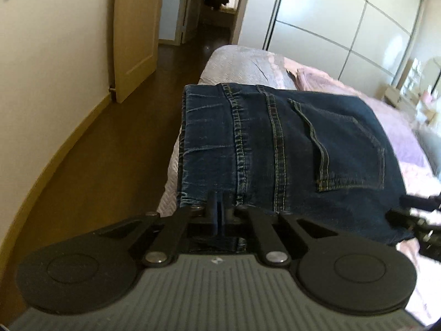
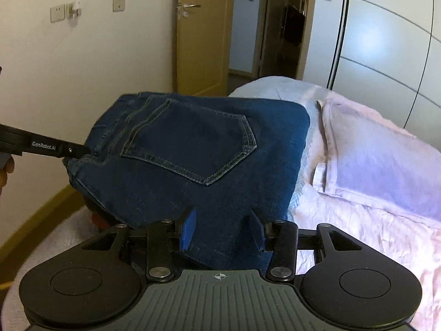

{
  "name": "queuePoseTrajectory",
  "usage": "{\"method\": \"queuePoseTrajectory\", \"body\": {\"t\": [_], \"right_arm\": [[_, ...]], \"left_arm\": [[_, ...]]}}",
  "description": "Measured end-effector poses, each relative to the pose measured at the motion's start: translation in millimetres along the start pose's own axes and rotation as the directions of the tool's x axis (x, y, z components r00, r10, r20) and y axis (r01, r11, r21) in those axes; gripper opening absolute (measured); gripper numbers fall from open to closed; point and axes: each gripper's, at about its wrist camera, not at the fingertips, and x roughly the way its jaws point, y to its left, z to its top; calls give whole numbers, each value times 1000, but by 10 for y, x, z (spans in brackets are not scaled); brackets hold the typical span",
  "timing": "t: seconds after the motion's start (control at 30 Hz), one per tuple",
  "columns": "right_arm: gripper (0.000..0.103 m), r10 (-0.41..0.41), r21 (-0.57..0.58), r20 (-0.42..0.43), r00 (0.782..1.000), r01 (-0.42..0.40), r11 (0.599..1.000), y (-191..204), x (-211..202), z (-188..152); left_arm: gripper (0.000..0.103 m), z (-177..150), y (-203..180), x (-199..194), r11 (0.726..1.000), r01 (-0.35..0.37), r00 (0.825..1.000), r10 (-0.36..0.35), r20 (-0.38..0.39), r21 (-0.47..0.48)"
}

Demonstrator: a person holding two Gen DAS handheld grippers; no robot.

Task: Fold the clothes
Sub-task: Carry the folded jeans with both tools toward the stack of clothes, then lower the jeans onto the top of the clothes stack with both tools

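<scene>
Pressed together right at the lens, the left hand-held gripper (image 1: 219, 212) pinches the near edge of the folded jeans (image 1: 281, 149). Ahead of it the denim runs forward, seams and a back pocket (image 1: 341, 149) facing up, lying on the bed (image 1: 242, 60) close to its floor-side edge. Off to its right, the right hand-held gripper (image 2: 224, 229) reaches the same near edge; its blue pads (image 2: 188, 229) stand spread, with denim lying between them but not squeezed. Beyond the jeans on that side lies a pale pink pillow (image 2: 380, 165). Further ahead stand an open wooden door (image 2: 204, 35) and a white wardrobe (image 1: 344, 24).
</scene>
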Motion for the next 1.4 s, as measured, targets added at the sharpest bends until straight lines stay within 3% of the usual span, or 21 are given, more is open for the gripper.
{"method": "queuePoseTrajectory", "body": {"t": [0.2,0.37,0.7,1.1,1.4], "right_arm": [[46,1,28,-59,998,1,1000,-147,228,-104],[46,2,30,-62,998,0,1000,-130,200,-11],[47,28,78,-72,997,-23,997,-147,172,80],[47,87,159,-94,992,-71,985,-145,202,30],[47,73,141,-105,992,-58,988,-97,115,110]], "left_arm": [[4,-110,-53,61,1000,27,1000,-27,11,8],[4,-72,-82,72,1000,-18,1000,18,12,16],[5,165,-113,-311,1000,25,999,-25,32,-11],[4,26,-101,-176,1000,-12,999,13,-31,23],[4,229,-96,-216,1000,-2,999,1,-47,-20]]}}
